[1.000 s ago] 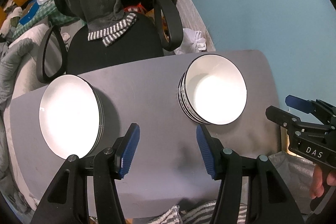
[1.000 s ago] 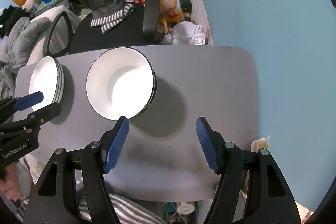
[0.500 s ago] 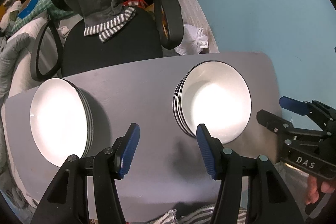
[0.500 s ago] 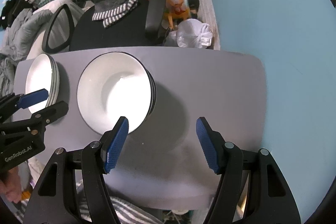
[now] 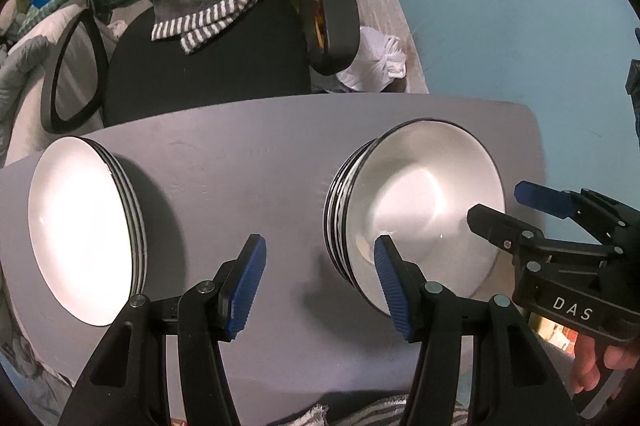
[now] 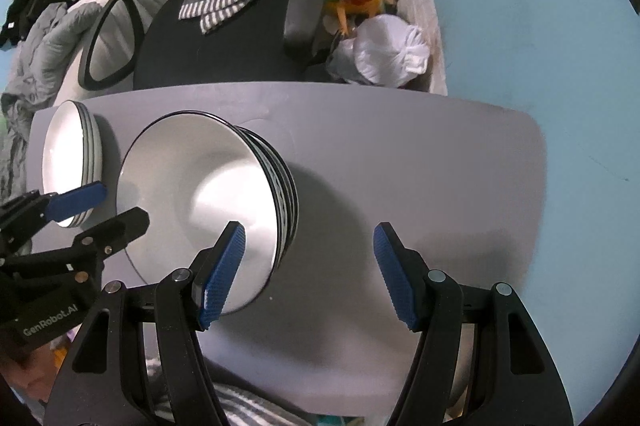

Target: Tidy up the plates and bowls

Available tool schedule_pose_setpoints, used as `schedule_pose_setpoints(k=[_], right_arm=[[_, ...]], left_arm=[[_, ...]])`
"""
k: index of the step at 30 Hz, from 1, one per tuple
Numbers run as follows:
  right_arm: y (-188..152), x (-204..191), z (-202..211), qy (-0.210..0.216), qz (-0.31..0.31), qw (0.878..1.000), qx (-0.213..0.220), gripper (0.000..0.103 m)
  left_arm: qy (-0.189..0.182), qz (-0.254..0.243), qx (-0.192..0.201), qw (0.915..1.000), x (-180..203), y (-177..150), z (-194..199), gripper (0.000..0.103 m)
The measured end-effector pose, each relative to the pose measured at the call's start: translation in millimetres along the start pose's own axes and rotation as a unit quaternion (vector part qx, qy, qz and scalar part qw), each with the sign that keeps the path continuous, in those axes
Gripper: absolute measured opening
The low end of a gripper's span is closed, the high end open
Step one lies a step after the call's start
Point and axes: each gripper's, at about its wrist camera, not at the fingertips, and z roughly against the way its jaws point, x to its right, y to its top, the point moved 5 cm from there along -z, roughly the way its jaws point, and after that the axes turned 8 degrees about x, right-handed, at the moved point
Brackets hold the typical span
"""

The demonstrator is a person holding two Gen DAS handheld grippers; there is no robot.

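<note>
Lettering is showing on both tools: "DAS" on my right gripper [image 5: 532, 214] as my left camera sees it, "GenRobot.AI" on my left gripper [image 6: 100, 204] as my right camera sees it. I am holding both pointing down over the grey table [image 6: 400, 154], jaws standing wide with nothing between them. Bowls [image 5: 424, 206] are sitting stacked near the table's middle, white inside with dark rims, under my left gripper's right finger and my right gripper's left finger. Plates [image 5: 80, 242] are lying stacked at the left end, apart from the bowls. A black chair [image 5: 208, 58] with a striped cloth is standing behind the table.
</note>
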Motion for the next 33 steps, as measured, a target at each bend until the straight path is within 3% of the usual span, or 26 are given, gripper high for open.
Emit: schedule_pose_setpoints(k=[20, 33], right_arm=[[15, 0, -36, 0.032, -0.016, 0.999, -0.026, 0.066], [16, 0, -43, 0.05, -0.004, 0.998, -0.025, 0.066]], left_arm=[[0.001, 0.01, -0.051, 0.9986, 3, 8, -39, 0.057], [-0.016, 0.054, -0.061, 0.9965, 0, 7, -44, 0.057]])
